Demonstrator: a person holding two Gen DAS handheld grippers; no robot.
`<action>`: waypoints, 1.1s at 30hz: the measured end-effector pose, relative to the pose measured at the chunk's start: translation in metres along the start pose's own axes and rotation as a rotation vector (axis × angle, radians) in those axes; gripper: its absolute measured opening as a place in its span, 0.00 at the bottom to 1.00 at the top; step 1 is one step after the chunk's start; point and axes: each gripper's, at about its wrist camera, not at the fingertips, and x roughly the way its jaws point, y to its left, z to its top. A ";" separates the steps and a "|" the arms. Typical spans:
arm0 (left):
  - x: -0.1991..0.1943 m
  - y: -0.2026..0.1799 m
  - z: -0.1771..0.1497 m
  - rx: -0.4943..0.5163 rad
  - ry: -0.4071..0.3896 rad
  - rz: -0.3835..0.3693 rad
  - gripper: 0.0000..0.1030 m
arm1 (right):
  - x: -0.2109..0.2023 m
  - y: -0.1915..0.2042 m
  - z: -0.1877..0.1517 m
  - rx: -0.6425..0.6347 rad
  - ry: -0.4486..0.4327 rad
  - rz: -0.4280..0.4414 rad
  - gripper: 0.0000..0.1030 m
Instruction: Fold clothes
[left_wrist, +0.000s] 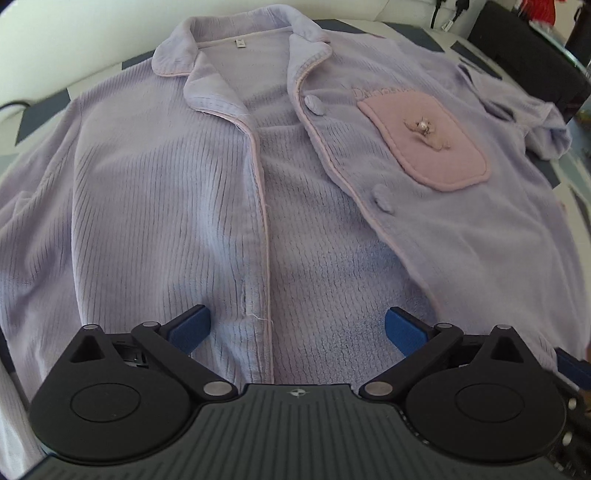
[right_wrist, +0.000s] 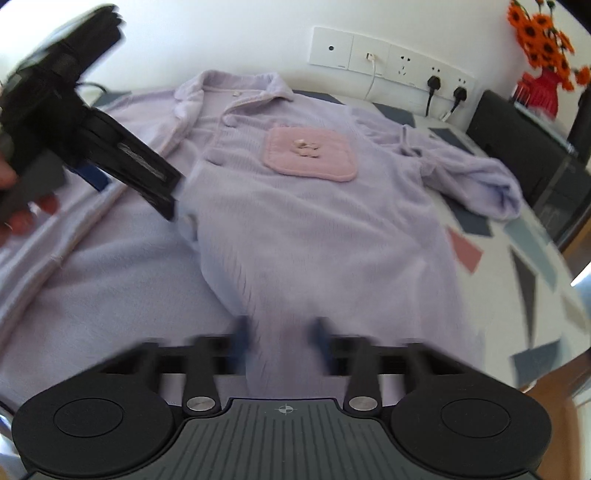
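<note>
A lilac fleece pajama top (left_wrist: 166, 192) lies face up on the table, collar far from me, its front open down the middle. Its pink chest pocket (left_wrist: 424, 144) carries a small bow. My left gripper (left_wrist: 297, 328) hovers open wide just over the lower front, with the pink-piped placket edge (left_wrist: 264, 236) running between its blue pads untouched. In the right wrist view, the top (right_wrist: 314, 221) spreads ahead and my blurred right gripper (right_wrist: 280, 332) is shut on a raised ridge of its right front panel near the hem. A hand (right_wrist: 22, 218) holds the left gripper's fingers (right_wrist: 147, 173) at upper left.
The tablecloth (right_wrist: 532, 273) has grey and pink geometric patches, and the table edge curves at right. Wall sockets (right_wrist: 391, 59) with plugged cables sit behind the collar. A black box (right_wrist: 517, 140) and a red vase of orange flowers (right_wrist: 539, 88) stand at far right.
</note>
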 end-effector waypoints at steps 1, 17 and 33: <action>-0.001 0.003 0.000 -0.006 -0.002 -0.017 1.00 | 0.000 -0.011 0.005 0.041 -0.004 0.015 0.12; 0.005 -0.012 -0.004 0.065 -0.003 0.045 1.00 | 0.000 -0.061 0.028 0.130 -0.074 -0.164 0.31; 0.007 -0.009 0.001 0.010 0.009 0.045 1.00 | 0.020 -0.117 0.033 0.419 -0.027 -0.198 0.29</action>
